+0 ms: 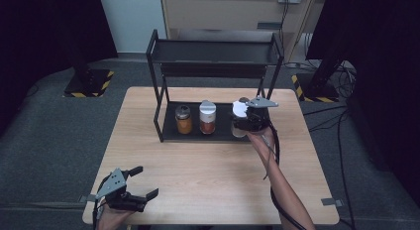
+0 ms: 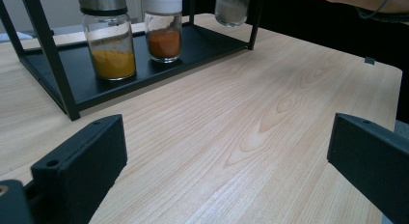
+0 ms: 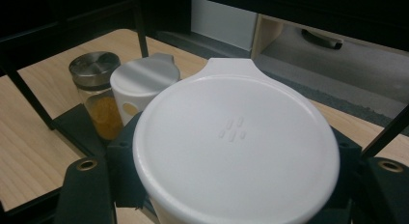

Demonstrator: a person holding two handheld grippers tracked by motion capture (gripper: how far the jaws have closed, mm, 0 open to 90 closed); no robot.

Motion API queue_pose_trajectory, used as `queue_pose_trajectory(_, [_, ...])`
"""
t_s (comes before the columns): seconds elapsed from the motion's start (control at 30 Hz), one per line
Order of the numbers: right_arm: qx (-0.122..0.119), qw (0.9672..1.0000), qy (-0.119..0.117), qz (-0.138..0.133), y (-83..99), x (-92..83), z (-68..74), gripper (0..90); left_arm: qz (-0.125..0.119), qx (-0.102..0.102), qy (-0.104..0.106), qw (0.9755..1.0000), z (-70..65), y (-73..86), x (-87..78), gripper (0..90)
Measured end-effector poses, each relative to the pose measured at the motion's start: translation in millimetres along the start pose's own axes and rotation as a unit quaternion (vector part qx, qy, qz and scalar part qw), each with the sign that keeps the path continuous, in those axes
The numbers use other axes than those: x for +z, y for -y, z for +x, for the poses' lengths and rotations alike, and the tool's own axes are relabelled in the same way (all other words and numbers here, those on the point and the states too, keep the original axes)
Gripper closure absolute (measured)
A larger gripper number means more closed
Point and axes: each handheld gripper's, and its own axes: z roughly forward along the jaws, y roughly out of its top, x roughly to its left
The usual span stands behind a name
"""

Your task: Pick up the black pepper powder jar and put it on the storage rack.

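My right gripper [image 1: 247,122] is shut on a jar with a white lid [image 1: 239,110] at the right end of the black rack's lower shelf [image 1: 171,133]. In the right gripper view that lid [image 3: 236,142] sits between the two black jaws of the right gripper [image 3: 236,195]. A steel-lidded jar of yellow powder [image 1: 183,120] and a white-lidded jar of orange powder [image 1: 207,118] stand on the shelf to its left. My left gripper [image 1: 143,183] rests open near the table's front left corner, with nothing between its jaws. In its own view the left gripper [image 2: 226,151] faces both jars [image 2: 108,40] [image 2: 163,31].
The rack's upper shelf [image 1: 213,51] is bare, and its thin posts [image 1: 161,106] frame the lower shelf. Light wood tabletop [image 1: 208,175] stretches between the rack and the front edge. A cable trails along the person's right forearm [image 1: 277,185].
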Motion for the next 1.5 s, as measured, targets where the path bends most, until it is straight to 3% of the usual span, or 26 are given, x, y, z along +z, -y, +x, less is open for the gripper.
queue_pose_trajectory(0.3, [0.012, 0.9999, 0.004, 0.007, 3.0, 28.5, -6.4, 30.5, -0.002, -0.001, 0.000, 1.0000, 0.3, 0.6, -0.5, 0.0])
queue_pose_trajectory(0.67, [0.029, 0.9994, 0.015, 0.014, 17.9, 49.8, -9.4, 30.5, -0.001, -0.002, 0.001, 1.0000, 0.7, 0.6, -0.2, 0.0])
queue_pose_trajectory(1.5, [0.031, 0.9991, 0.016, 0.026, 19.7, 63.2, -7.8, 30.5, -0.003, -0.003, 0.001, 1.0000, 0.9, 1.0, -0.6, 0.0])
